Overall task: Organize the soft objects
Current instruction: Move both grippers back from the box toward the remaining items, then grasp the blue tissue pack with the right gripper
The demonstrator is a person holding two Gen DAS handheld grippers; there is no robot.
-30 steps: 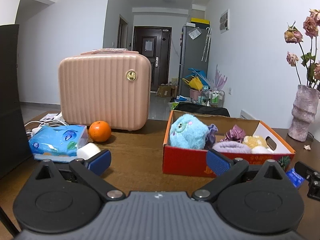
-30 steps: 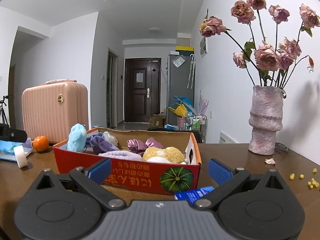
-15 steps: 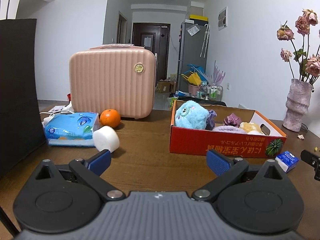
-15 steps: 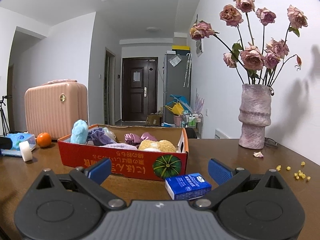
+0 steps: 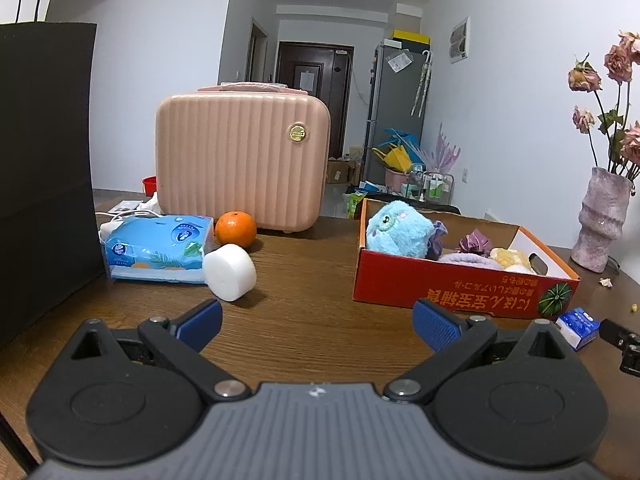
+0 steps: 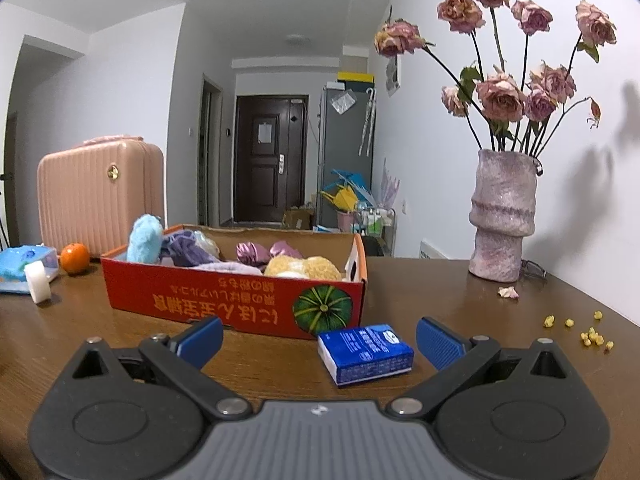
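Left hand-held gripper [image 5: 317,322]: wide open, empty, above desk [image 5: 312,280].
Right hand-held gripper [image 6: 319,338]: wide open, empty.
Soft toys: inside red cardboard box [image 6: 224,300].
Blue tissue pack [image 6: 366,354]: on desk, just before box.

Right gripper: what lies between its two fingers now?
In the right wrist view, a small blue tissue pack lies on the table between the open right gripper fingers.

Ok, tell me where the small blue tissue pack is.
In the right wrist view the small blue tissue pack lies on the brown wooden table, just in front of the red cardboard box, near its pumpkin-printed corner.
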